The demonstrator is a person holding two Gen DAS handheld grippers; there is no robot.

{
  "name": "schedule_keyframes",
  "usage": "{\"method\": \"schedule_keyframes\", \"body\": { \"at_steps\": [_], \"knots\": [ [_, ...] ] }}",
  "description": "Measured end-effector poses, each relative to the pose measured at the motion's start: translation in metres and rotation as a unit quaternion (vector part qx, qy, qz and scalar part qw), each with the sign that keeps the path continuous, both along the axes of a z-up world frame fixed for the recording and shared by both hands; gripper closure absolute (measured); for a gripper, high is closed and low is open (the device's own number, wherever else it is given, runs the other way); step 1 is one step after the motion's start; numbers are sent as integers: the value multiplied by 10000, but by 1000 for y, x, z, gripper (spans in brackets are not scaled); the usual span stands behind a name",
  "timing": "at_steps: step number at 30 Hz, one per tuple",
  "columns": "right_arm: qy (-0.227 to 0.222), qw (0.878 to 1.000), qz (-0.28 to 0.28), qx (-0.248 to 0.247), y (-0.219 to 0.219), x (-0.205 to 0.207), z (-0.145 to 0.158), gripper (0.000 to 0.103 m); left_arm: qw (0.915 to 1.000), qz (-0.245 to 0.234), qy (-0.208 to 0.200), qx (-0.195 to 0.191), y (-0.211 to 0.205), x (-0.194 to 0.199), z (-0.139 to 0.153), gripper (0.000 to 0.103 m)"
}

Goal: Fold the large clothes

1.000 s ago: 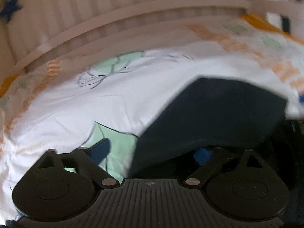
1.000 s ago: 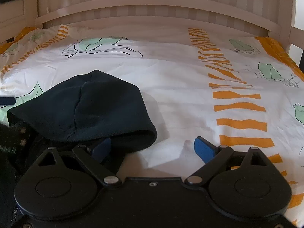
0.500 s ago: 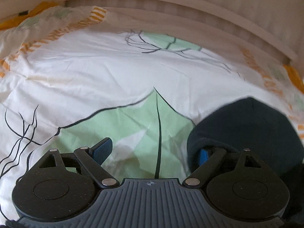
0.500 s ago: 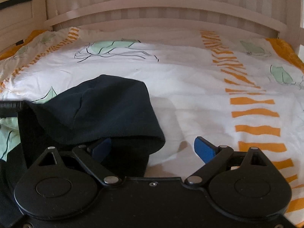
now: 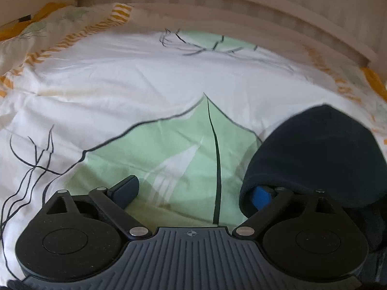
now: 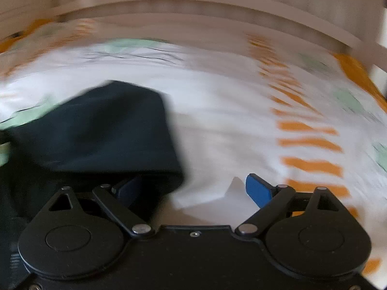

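Swinging off the dark navy fleece hooded garment (image 5: 316, 154), the left tool (image 5: 193, 193) now hangs over the white leaf-printed bed cover (image 5: 150, 91), jaws opening on nothing. Only the blurred right view shows orange stripes (image 6: 312, 142); the right tool (image 6: 191, 188), spread, is closing slightly, the garment's hem at its left pad.

I see a bed with a pale slatted headboard (image 5: 217, 2) at the far end. Over it lies a white duvet cover (image 5: 145, 84) printed with green leaves and orange stripes. Directly on that cover lies a dark navy garment (image 5: 319, 149); its rounded hood end (image 6: 108, 125) rests flat on the fabric.
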State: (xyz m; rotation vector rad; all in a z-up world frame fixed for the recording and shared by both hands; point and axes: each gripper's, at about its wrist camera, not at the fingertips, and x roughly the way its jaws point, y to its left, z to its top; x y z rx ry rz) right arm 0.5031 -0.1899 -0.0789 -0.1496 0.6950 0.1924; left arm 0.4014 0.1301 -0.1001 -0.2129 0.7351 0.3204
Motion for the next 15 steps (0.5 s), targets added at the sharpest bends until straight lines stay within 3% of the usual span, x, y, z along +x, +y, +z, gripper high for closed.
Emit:
{"method": "schedule_keyframes", "body": {
  "at_steps": [6,11,15],
  "knots": [
    [170,9993,297,171,-18,-9,10,11,9985,-516,-4,185,-8,-16,14,8],
    [184,9954,764,541,-36,-27,29,11,9940,-928,-439,367,-16,-47,51,8],
    [-144,9910,942,940,-33,-30,47,11,9926,-897,-756,312,-29,-37,74,8]
  ]
}}
